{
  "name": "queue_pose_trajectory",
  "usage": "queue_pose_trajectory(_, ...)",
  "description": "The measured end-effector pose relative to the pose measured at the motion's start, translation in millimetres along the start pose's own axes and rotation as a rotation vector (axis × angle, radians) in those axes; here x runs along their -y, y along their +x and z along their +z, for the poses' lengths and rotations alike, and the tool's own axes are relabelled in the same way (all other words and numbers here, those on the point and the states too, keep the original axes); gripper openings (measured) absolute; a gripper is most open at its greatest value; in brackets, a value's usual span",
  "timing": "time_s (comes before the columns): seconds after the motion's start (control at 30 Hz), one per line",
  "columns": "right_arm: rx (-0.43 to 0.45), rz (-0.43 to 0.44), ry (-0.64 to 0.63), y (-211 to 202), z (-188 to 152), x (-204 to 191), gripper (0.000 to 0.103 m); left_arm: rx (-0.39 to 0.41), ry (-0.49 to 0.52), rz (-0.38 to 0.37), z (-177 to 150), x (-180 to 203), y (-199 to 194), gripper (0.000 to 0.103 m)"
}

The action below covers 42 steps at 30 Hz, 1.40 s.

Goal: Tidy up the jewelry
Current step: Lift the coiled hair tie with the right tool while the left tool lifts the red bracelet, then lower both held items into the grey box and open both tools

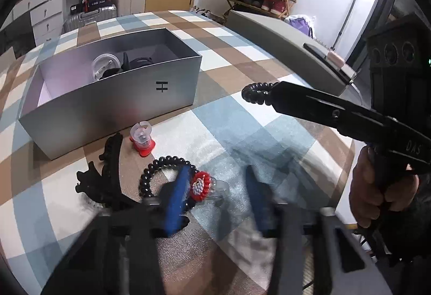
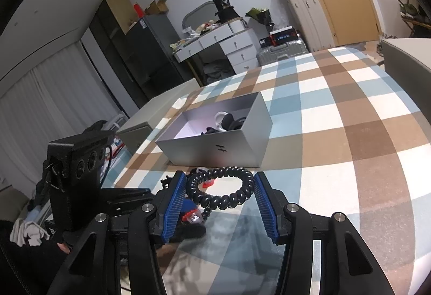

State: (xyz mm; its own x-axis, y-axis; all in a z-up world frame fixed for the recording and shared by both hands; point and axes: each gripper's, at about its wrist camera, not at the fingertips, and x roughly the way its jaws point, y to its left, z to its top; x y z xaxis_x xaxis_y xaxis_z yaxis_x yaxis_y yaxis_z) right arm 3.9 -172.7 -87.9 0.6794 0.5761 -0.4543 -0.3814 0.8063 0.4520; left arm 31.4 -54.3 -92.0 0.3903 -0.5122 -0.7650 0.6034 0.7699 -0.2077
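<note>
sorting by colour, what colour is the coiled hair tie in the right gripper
Black coiled hair tie, clearest in the right wrist view.

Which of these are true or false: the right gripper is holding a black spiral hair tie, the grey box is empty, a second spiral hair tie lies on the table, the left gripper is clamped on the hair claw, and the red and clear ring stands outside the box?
1. The right gripper holds a black spiral hair tie. True: the coil sits between its blue pads, lifted off the tablecloth.
2. The grey box is empty. False: it holds a clear round item and dark pieces.
3. A second spiral hair tie lies on the table. True.
4. The left gripper is clamped on the black hair claw. False: its jaws are apart and the claw lies free beside it.
5. The red and clear ring stands outside the box. True.
</note>
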Motion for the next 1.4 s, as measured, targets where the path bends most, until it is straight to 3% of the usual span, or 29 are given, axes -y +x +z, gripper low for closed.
queue_pose_trajectory(0.1, -0.002, 0.003, 0.003, 0.9, -0.3, 0.3, 0.052, 0.008, 0.021, 0.012, -1.0, 2.2, -2.4, 0.008)
queue_pose_trajectory(0.27, 0.004, 0.007, -0.022, 1.1, 5.5, -5.1, 0.052, 0.039, 0.006, -0.019, 0.8, -3.0, -14.1, 0.008)
queue_pose_trajectory(0.47, 0.014, 0.022, -0.051, 6.8, 19.0, -13.6, 0.051, 0.116, -0.014, -0.004, 7.6, -7.8, -39.3, 0.008)
queue_pose_trajectory(0.7, 0.029, 0.065, -0.094, 21.5, 42.3, -25.1, 0.051, 0.263, -0.065, 0.097, 30.3, -36.0, -76.7, 0.008)
queue_pose_trajectory(0.9, 0.039, 0.090, -0.146, 44.9, 67.8, -34.7, 0.051, 0.344, -0.166, 0.192, 49.0, -77.1, -78.2, 0.008)
queue_pose_trajectory(1.13, 0.016, 0.113, -0.228, 79.8, 96.9, -48.7, 0.051, 0.313, -0.260, 0.192, 58.9, -104.9, -58.0, 0.008)
queue_pose_trajectory(1.4, -0.048, 0.107, -0.251, 118.2, 100.9, -49.5, 0.048, 0.273, -0.275, 0.165, 60.2, -113.3, -49.3, 0.008)
